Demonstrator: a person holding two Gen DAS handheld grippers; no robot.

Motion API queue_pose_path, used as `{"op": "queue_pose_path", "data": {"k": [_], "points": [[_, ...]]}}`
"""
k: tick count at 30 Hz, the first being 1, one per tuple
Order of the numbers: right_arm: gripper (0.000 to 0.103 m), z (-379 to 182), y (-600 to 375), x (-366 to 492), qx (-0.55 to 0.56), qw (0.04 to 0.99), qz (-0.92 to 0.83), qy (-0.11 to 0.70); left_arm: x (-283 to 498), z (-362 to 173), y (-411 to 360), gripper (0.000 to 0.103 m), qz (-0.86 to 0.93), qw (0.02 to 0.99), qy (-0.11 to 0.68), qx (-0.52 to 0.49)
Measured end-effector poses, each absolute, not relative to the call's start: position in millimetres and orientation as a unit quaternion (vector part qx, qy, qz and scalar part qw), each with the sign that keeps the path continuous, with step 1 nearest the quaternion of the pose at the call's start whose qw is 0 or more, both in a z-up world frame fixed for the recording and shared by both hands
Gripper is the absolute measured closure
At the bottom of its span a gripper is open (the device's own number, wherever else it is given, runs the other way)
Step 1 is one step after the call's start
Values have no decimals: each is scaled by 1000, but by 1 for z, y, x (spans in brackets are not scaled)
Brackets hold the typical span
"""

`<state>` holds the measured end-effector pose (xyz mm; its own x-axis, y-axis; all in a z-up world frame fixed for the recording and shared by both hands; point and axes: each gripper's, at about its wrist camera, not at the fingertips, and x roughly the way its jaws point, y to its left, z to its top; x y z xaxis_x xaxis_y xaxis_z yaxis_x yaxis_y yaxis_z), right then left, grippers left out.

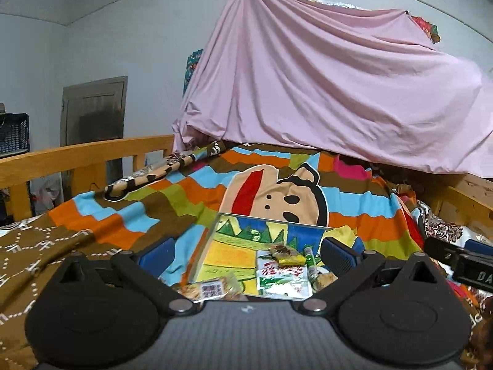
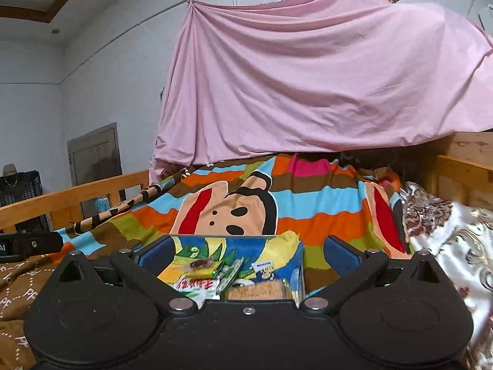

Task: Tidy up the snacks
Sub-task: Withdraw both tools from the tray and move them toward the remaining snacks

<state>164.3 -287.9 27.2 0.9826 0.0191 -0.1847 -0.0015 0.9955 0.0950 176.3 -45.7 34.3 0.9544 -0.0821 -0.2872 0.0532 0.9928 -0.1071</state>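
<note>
The clear plastic box point(image 1: 215, 231) on the colourful striped cartoon blanket point(image 1: 354, 203) holds several snack packets point(image 1: 282, 273); both hand-held grippers, left hand-held gripper point(image 1: 246, 254) and right hand-held gripper point(image 2: 246, 254), stand apart, empty

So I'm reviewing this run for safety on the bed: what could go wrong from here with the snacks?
1. The colourful box sits on a soft, rumpled blanket, so a nudge may tip it.
2. Both the left tool and the right tool hang open around the same box and could collide.
3. The white-green packet overlaps its neighbours, so a grasp may drag several.
</note>
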Motion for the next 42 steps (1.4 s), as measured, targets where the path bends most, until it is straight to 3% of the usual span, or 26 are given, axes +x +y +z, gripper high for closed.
{"op": "queue_pose_path", "data": {"k": [6, 17, 42], "points": [[1, 21, -272, 130, 46, 992, -4, 121, 150, 25, -32, 0, -36, 988, 145, -42], [1, 4, -223, 95, -46, 987, 22, 154, 133, -22, -17, 0, -71, 974, 217, -11], [1, -23, -233, 171, 3, 937, 80, 339, 208, -51, -40, 0, -167, 940, 288, 69]]}}
